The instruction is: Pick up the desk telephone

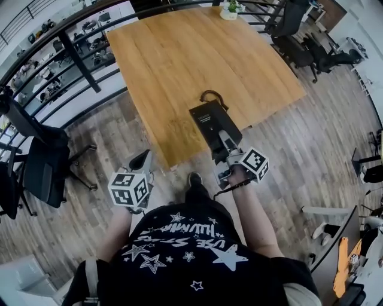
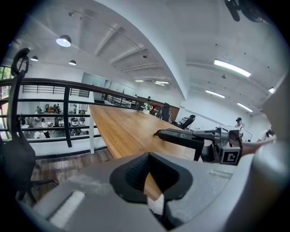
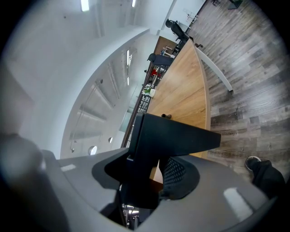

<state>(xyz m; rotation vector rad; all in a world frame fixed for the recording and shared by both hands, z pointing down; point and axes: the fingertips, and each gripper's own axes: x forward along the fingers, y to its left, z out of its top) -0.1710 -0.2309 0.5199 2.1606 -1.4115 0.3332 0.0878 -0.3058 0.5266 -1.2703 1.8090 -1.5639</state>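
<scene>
Here the right tool [image 1: 222, 143] is clamped on the near end of the black, wedge-shaped plastic desk telephone [image 1: 210, 118], one pad on each flank. The phone juts forward from the tool over the near right edge of the light wooden bench [image 1: 179, 54]. The left gripper view shows its body [image 2: 181, 136] raised, with bare wood under it. A dark cord [image 1: 209, 95] curls just beyond its far end.

The left tool [image 1: 142, 162] sits off to the right tool's left, short of the bench's near corner. Its jaws are drawn together at the tips with nothing between them.

Ahead of both tools the bench top is bare up to a small potted plant [image 1: 230, 9] at the far edge.

To the left tool's left stand a black office chair [image 1: 42, 167] and a black metal railing [image 1: 66, 45]. To the right tool's right is open grey plank floor [image 1: 311, 155], with more dark chairs [image 1: 299, 48] by the far right corner.
</scene>
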